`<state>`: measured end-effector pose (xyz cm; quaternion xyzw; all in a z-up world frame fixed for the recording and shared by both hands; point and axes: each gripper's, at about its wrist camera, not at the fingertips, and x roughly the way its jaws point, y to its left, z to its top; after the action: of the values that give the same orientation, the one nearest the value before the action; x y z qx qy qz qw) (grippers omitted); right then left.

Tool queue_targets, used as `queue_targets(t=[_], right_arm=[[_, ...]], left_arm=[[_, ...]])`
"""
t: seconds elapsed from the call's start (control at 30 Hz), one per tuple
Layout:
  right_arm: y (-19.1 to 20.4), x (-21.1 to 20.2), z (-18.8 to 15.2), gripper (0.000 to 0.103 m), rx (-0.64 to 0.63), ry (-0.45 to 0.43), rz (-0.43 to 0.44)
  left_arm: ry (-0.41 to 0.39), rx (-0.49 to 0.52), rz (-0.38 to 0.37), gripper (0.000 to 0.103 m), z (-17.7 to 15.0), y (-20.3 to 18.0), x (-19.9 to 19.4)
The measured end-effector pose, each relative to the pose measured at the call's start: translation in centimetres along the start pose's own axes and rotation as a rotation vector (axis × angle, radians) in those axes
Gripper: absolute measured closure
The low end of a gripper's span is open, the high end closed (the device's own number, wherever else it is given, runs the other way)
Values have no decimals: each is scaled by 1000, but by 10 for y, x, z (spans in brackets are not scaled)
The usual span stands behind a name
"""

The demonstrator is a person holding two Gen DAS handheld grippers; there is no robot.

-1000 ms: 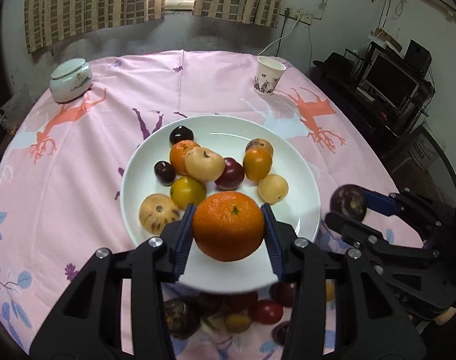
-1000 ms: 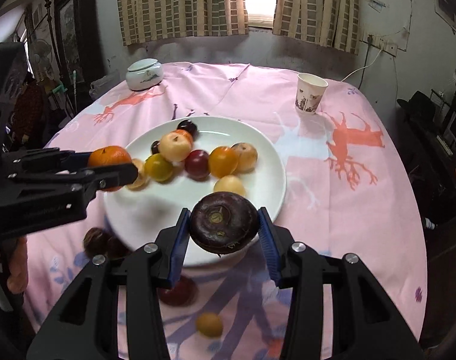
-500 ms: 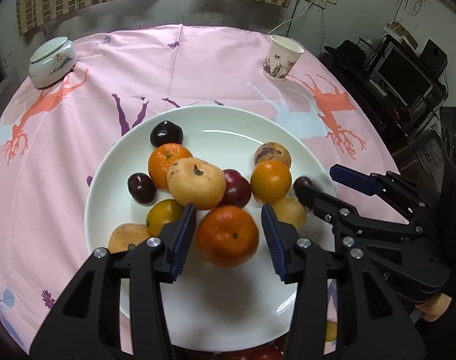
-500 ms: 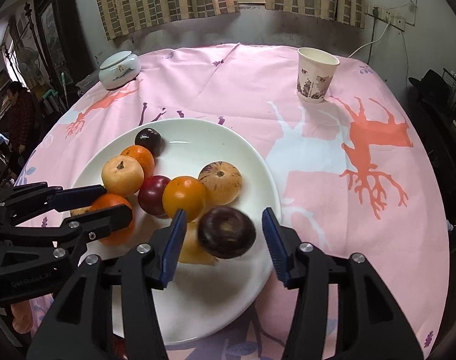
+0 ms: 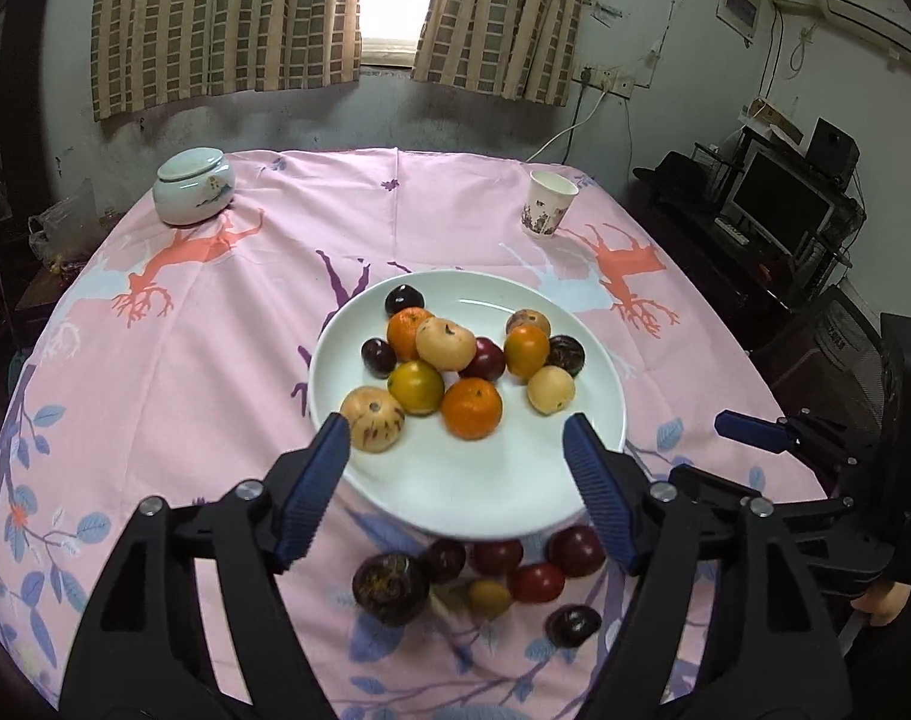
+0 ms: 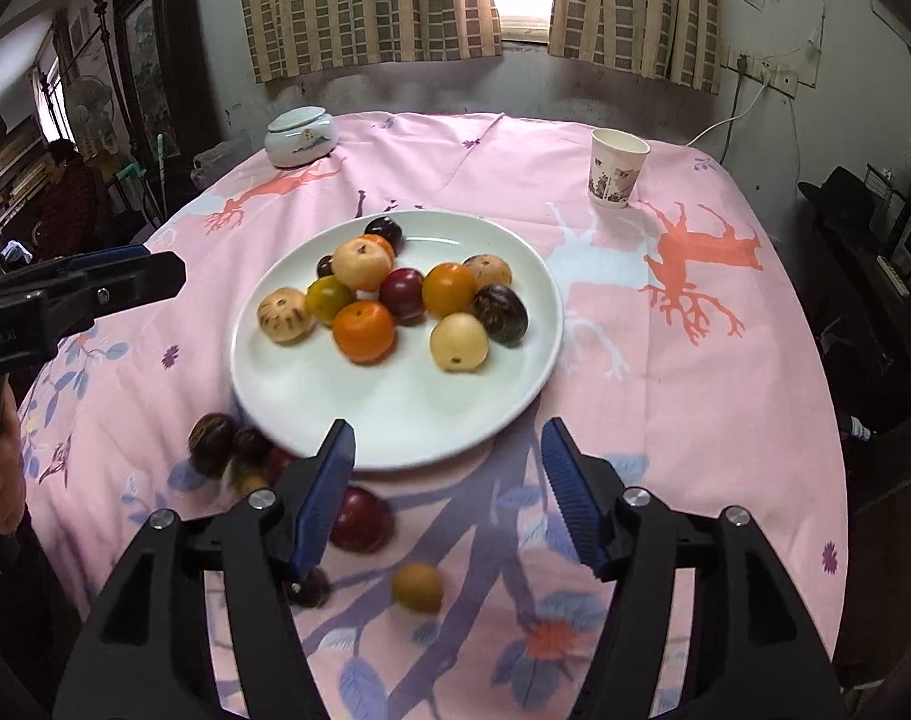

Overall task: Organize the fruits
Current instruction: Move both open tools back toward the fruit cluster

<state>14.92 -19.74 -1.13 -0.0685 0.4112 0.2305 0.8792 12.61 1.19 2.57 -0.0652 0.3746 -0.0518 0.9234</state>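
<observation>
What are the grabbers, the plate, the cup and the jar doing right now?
left gripper: open, just widened, nothing between.
right gripper: open, just widened, empty.
plate: holds fruit.
loose fruit: on the cloth.
paper cup: upright.
jar: lid on.

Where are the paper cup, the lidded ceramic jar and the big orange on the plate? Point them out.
paper cup (image 6: 616,175): right wrist view, printed side wall.
lidded ceramic jar (image 5: 194,192): left wrist view, front of the body.
big orange (image 5: 472,408): left wrist view, centre of the peel.

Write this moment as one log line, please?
left gripper: open, empty | right gripper: open, empty | orange, dark fruit: on plate | loose fruits: on cloth
</observation>
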Motion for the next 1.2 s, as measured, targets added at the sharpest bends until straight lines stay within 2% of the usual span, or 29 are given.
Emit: queue_targets(t=[0.13, 0.27, 0.43, 0.73, 0.9, 1.0, 1.1, 1.13, 1.2], right_arm=[[18, -27, -33, 34, 32, -15, 26], [38, -36, -63, 33, 56, -37, 9], [52, -30, -84, 33, 100, 1, 41], [74, -2, -93, 33, 68, 94, 48], [81, 25, -86, 33, 33, 122, -13], [79, 36, -82, 33, 46, 98, -16], [79, 45, -80, 47, 31, 106, -21], [80, 51, -80, 59, 23, 127, -12], [82, 59, -82, 66, 12, 152, -7]], left_arm=[[-22, -22, 26, 13, -42, 7, -26], [-26, -29, 85, 11, -79, 12, -37], [5, -44, 112, 11, -108, 24, -39], [17, -85, 139, 10, -125, 42, -39], [23, -61, 229, 5, -126, 46, -35], [37, -70, 239, 5, -125, 52, -31], [49, -91, 219, 5, -123, 60, -26], [53, -97, 209, 5, -122, 61, -24], [58, -98, 188, 5, -120, 60, -19]])
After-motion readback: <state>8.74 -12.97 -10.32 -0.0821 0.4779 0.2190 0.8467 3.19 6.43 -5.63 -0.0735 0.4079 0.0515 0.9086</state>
